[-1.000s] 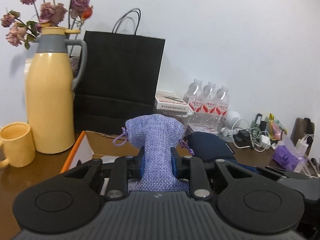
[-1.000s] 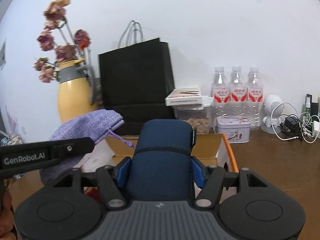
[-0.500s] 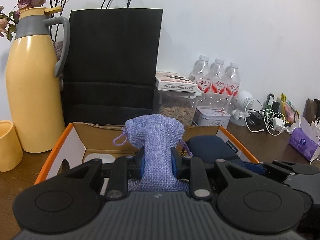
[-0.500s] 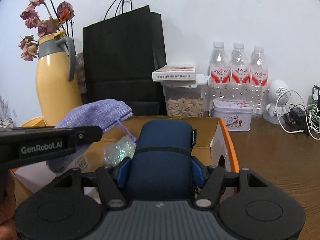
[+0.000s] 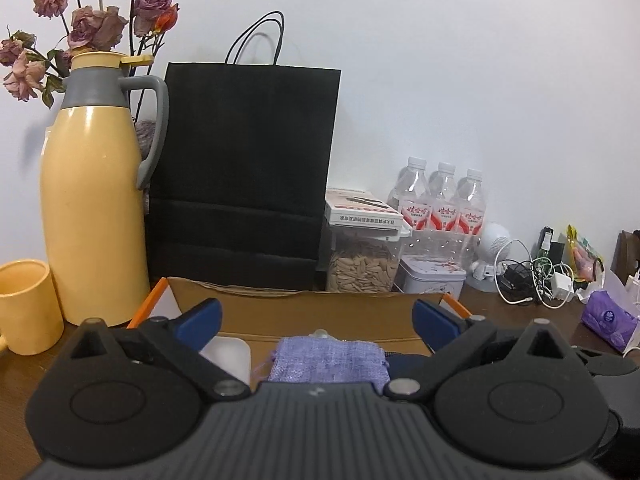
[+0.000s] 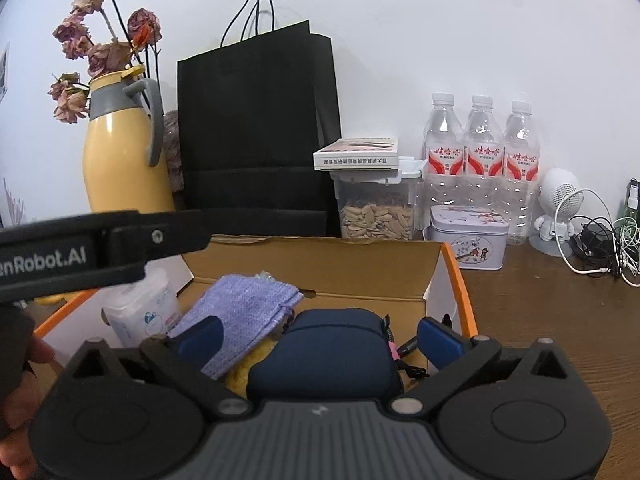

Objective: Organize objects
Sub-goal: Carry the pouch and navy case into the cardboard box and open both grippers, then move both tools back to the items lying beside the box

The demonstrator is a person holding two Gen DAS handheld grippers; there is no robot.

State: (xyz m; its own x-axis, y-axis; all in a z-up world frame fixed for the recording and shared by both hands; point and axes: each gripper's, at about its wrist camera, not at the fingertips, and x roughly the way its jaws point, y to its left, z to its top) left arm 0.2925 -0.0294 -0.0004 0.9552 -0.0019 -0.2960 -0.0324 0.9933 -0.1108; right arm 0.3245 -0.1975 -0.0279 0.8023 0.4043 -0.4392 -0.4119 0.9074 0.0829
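lilac burlap drawstring pouch [image 6: 244, 312] lying flat, tilted, inside open cardboard box [image 6: 448, 276] with orange rim; dark navy zip case [image 6: 324, 354] just right of it in same box, touching pouch edge; both free

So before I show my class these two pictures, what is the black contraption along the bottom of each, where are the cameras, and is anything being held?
There is no robot here. A person holds a two-finger gripper in each hand, and a fisheye camera on each one looks forward along its fingers.

The left wrist view shows the left gripper with its blue pads spread wide. The right wrist view shows the right gripper, also open. Neither holds anything.

Below them stands a cardboard box with orange edges on a wooden table. In it lie a purple cloth pouch and a dark blue pouch, side by side, with a white pack at the left.

Behind the box stand a yellow jug, a black paper bag and three water bottles.
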